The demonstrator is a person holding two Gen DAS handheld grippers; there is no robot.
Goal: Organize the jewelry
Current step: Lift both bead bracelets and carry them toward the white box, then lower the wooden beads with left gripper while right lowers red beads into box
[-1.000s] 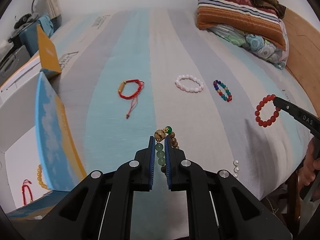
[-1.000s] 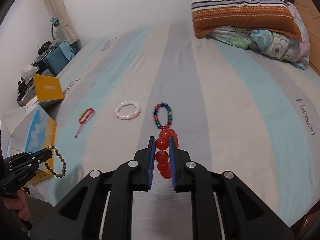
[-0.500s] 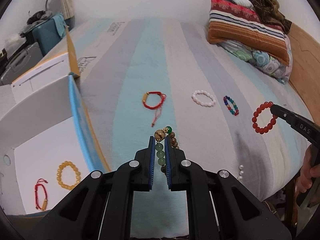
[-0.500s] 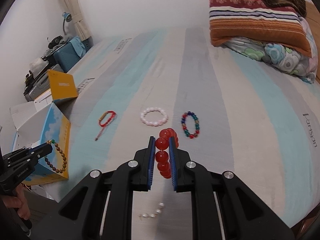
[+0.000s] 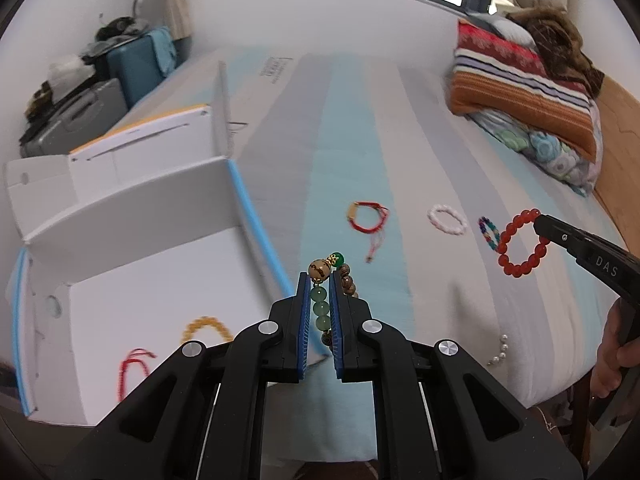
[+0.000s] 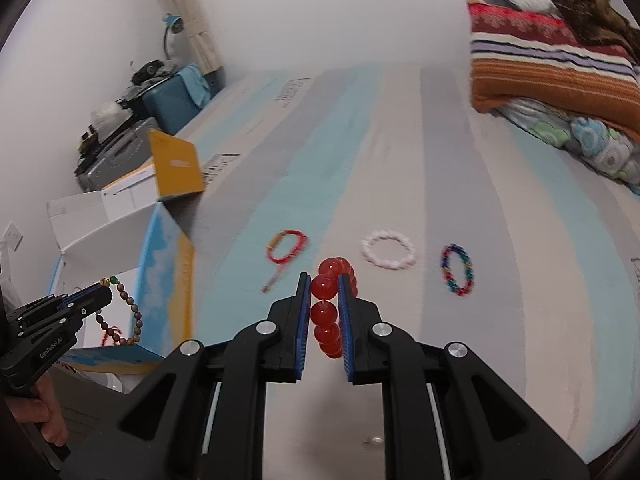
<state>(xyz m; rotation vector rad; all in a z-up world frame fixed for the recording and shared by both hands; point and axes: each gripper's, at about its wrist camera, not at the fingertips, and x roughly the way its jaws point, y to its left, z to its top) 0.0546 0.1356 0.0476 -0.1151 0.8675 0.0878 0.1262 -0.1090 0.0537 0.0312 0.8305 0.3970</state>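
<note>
striped bed (image 5: 420, 128), left claw (image 5: 320, 280) clamping wooden bead bracelet (image 5: 346, 280), right claw (image 6: 324, 284) clamping red bead bracelet (image 6: 326, 312)

The left gripper (image 5: 319, 300) carries its wooden bead bracelet (image 5: 347, 280) from above the striped bedspread (image 5: 360, 148) toward 9 o'clock, level with the open white box (image 5: 132, 272). The right gripper (image 6: 324, 300) lifts the red bead bracelet (image 6: 328, 312) higher, drifting toward 9 o'clock past the multicoloured bracelet (image 6: 458, 269).
</note>
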